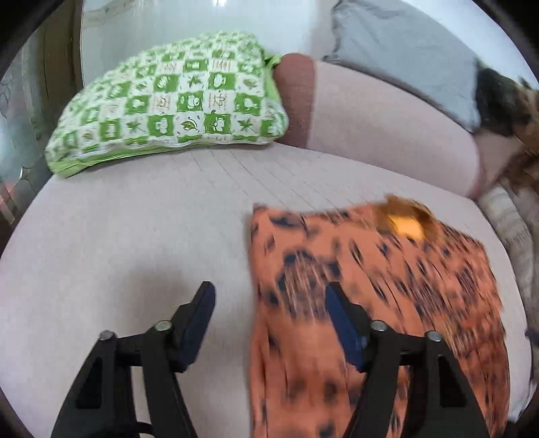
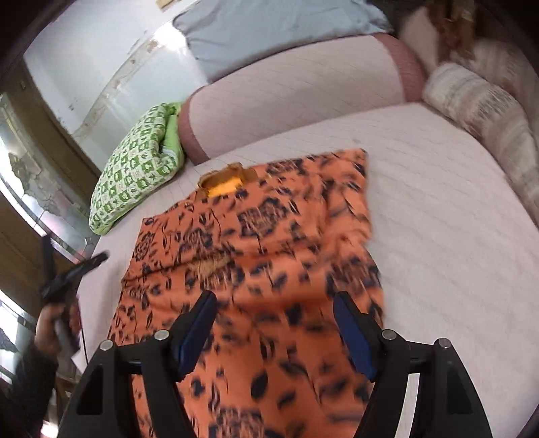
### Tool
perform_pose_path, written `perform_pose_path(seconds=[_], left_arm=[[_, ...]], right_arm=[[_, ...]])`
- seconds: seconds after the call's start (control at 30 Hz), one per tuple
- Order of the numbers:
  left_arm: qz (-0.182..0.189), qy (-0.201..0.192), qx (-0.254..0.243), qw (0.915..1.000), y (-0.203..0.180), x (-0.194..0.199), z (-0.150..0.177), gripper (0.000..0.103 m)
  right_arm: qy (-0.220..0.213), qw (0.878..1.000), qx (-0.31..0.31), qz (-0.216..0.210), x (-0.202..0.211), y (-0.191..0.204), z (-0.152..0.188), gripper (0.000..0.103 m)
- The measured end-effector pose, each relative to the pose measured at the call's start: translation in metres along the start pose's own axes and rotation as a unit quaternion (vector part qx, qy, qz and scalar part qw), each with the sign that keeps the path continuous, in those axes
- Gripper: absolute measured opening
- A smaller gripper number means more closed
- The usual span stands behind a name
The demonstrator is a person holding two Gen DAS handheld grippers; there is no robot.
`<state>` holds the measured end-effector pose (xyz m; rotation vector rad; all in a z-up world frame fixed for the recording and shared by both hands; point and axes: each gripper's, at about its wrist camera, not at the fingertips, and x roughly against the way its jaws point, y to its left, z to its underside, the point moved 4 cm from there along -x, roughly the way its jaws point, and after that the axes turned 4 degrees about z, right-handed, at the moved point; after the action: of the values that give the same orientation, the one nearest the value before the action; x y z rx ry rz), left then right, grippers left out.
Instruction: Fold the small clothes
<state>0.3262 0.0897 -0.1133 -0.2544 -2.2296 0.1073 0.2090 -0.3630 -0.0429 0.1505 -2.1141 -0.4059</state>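
Orange printed garment (image 2: 256, 256), soft and limp, flat on sofa; both tongs (image 1: 269, 323) (image 2: 274, 326) apart, empty; grasp hem corners at 6 o'clock

Soft, even daylight in both views; shadows faint. Glare on the glossy wall (image 1: 202, 20) at 12 o'clock in the left wrist view, and on the window glass (image 2: 23, 188) at 9 o'clock in the right wrist view. Motion blur smears the orange garment (image 1: 387, 303), worst toward 5 o'clock. Fisheye bends the sofa (image 2: 454, 236); black vignette in the corners.
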Motion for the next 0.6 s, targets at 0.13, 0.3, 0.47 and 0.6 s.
perform_pose_path(seconds=[0.13, 0.3, 0.47, 0.6], left_arm=[[0.014, 0.026, 0.018, 0.9994, 0.012, -0.056, -0.026, 0.048], [0.024, 0.04, 0.048, 0.9978, 0.03, -0.096, -0.03, 0.006], [-0.022, 0.025, -0.002, 0.9994, 0.024, -0.11, -0.028, 0.006], [-0.064, 0.01, -0.037, 0.9972, 0.013, -0.104, -0.034, 0.006]], right_arm=[[0.016, 1.0, 0.011, -0.01, -0.039, 0.011, -0.021, 0.075], [0.019, 0.999, 0.033, -0.012, -0.071, 0.02, -0.036, 0.075], [0.041, 0.999, 0.033, 0.002, -0.104, 0.005, -0.037, 0.075], [0.062, 0.998, -0.014, -0.023, -0.108, -0.01, -0.039, 0.075]])
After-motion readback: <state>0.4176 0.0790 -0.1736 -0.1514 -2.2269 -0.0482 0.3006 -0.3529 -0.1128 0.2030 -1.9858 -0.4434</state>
